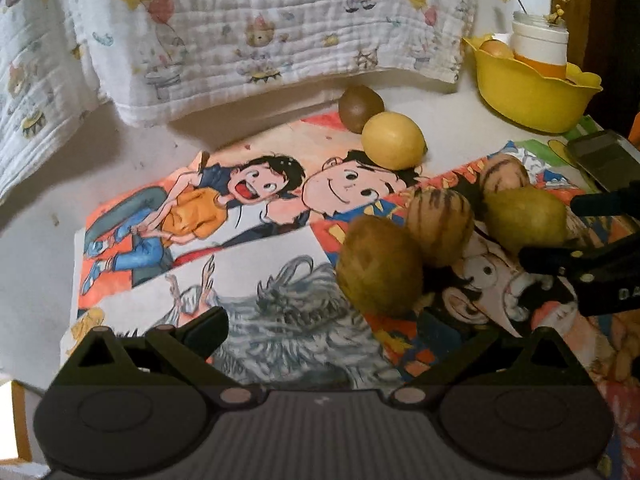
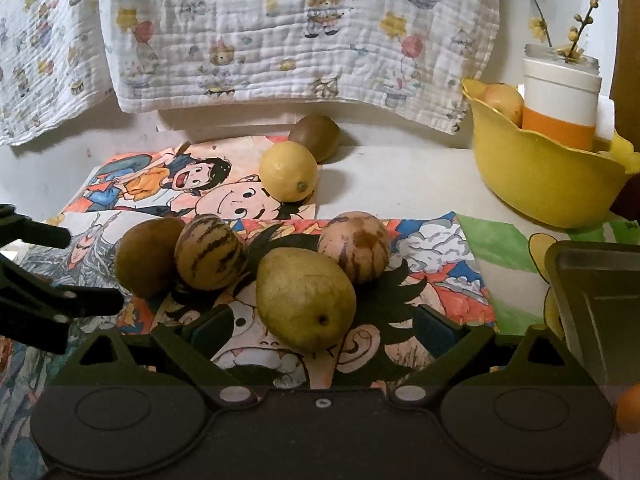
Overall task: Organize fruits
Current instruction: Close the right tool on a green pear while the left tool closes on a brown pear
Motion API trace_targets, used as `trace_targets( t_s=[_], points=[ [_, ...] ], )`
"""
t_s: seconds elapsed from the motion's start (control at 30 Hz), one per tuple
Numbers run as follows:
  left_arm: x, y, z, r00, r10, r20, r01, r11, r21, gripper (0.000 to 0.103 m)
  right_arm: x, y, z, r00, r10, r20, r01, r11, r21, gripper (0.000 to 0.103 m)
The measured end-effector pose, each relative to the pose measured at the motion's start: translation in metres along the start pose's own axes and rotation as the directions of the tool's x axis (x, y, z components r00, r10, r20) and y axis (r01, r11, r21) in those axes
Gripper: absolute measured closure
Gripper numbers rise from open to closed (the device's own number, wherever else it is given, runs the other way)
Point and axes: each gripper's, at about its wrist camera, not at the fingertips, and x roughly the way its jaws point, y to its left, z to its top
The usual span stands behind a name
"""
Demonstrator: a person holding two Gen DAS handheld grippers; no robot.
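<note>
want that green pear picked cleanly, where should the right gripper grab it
Grip the pear across its wide belly, coming from the near side with the open right gripper straddling it. It lies on its side, blossom end toward the camera, both flanks clear.

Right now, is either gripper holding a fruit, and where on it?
Nothing is held. The right gripper stands open around the pear; the left gripper is open and empty.
</note>
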Motion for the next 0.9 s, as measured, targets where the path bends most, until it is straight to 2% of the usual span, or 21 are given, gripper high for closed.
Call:
trace_targets(
  t_s=[0.07,0.2,0.37,0.9],
  points=[
    [0.008,-0.001,0.0,1.0,-0.012,0.009,0.011,1.0,0.017,0.001,0.001,0.001,0.001,1.0,0.002,0.003,-0.002,1.0,-0.001,0.008],
    [0.013,-0.005,0.0,0.996,-0.085,0.029,0.085,0.996,0.015,0.001,0.003,0.002,0.002,1.0,0.001,0.003,-0.001,1.0,0.004,0.011],
    [0.015,-0.01,0.007,0.993,-0.093,0.074,0.091,0.995,0.026,0.003,0.008,0.001,0.001,1.0,-0.002,-0.007,0.002,1.0,0.017,0.016],
    [0.025,-0.01,0.016,0.989,-0.131,0.066,0.131,0.991,0.005,0.04,0.021,-0.002,0.003,1.0,0.022,-0.007,-0.022,0.997,0.068,0.031]
  ],
)
